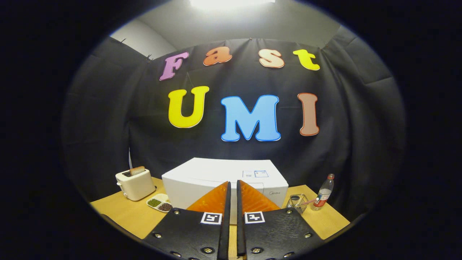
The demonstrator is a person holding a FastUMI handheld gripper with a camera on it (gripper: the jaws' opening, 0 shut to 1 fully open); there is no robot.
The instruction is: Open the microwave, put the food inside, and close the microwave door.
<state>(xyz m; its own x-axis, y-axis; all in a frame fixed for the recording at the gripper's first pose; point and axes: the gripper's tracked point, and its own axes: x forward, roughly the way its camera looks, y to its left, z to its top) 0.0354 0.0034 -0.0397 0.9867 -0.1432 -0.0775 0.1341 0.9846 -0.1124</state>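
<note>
The wooden tabletop (126, 213) carries a white microwave (202, 180) at its middle, door closed. Left of the microwave stands a toaster (135, 184), with a two-part dish (159, 202) of food beside it — right of it, a glass (298, 202) and a bottle (323, 193). The gripper (233, 189) hangs before the microwave, fingers nearly together, empty.

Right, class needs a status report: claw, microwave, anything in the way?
Claw shut, holding nothing. Microwave just beyond the tips, door closed. Nothing between them; toaster and bottle off to the sides.
</note>
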